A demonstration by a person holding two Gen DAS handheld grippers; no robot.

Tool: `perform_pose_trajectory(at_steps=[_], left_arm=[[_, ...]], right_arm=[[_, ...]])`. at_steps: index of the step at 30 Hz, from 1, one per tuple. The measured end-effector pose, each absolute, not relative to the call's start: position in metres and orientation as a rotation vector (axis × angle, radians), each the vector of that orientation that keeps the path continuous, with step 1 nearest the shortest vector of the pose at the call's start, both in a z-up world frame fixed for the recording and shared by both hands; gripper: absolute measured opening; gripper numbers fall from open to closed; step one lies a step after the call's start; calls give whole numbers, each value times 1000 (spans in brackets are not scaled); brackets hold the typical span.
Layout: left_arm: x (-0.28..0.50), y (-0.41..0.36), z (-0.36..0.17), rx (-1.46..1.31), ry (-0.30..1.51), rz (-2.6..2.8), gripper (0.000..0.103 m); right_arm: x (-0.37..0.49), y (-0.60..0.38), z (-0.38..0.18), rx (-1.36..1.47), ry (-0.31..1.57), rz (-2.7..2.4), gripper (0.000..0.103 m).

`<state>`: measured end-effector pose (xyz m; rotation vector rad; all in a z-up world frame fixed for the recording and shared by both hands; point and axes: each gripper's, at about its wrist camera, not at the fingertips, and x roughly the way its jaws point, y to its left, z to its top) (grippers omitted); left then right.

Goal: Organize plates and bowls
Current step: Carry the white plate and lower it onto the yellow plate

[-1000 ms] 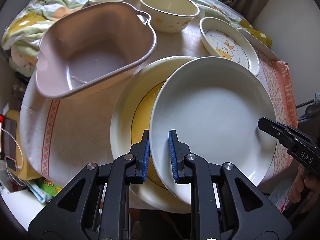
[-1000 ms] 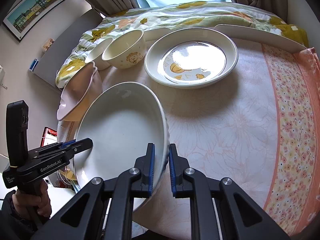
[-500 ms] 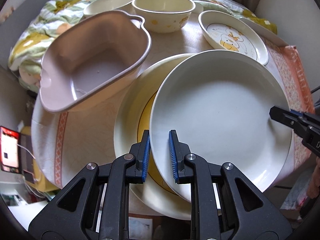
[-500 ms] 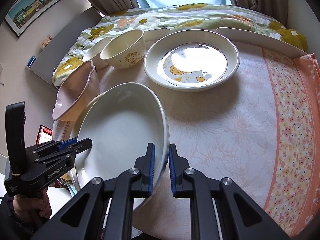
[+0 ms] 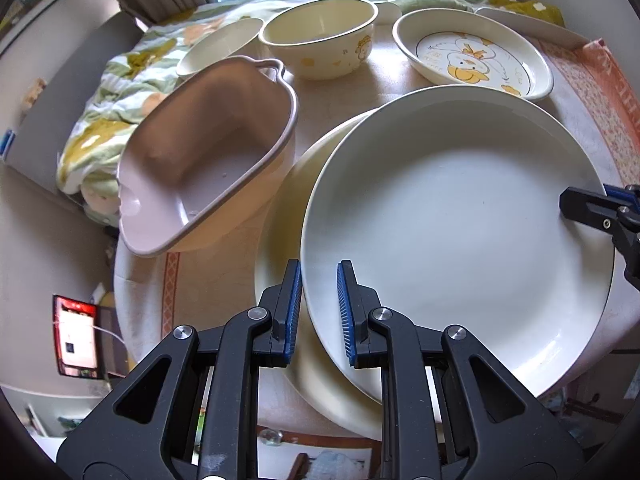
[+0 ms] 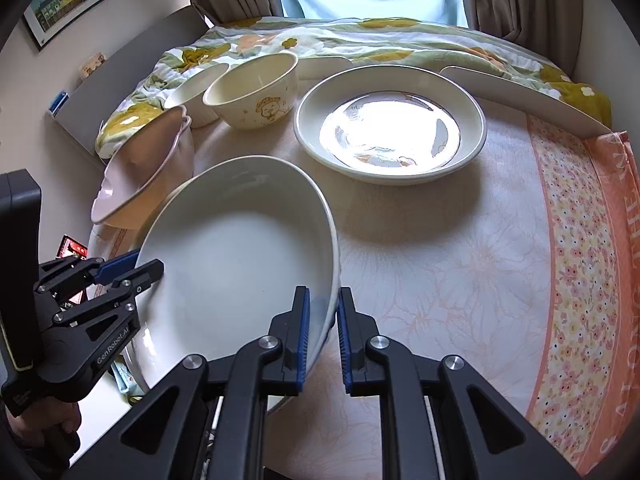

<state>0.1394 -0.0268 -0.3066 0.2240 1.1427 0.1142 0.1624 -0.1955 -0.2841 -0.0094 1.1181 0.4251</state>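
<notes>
A large plain white plate [image 5: 456, 232] [image 6: 240, 256] is held over a cream plate with a yellow centre [image 5: 280, 216] at the table's near left edge. My left gripper [image 5: 318, 312] is shut on the white plate's near rim; it also shows in the right wrist view [image 6: 136, 268]. My right gripper [image 6: 322, 334] is shut on the plate's opposite rim; it shows in the left wrist view [image 5: 588, 204].
A pink heart-shaped dish [image 5: 208, 168] leans at the left. A cream bowl [image 5: 320, 38] and a smaller bowl [image 5: 218, 46] stand behind it. A duck-print plate [image 5: 472, 54] [image 6: 390, 132] sits at the back, a flat white plate [image 6: 520, 96] behind it. A floral cloth [image 6: 460, 264] covers the table.
Both grippers have carried the white plate further over the cream plate, hiding its yellow centre. The grips are unchanged.
</notes>
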Motion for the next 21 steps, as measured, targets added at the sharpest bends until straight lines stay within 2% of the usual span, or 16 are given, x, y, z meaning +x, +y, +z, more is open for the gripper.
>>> perform_pose_trajectory(at_steps=[21], left_arm=[[136, -36, -305, 356, 1099, 161, 16]], right_arm=[[158, -181, -283, -100, 1077, 360, 13]])
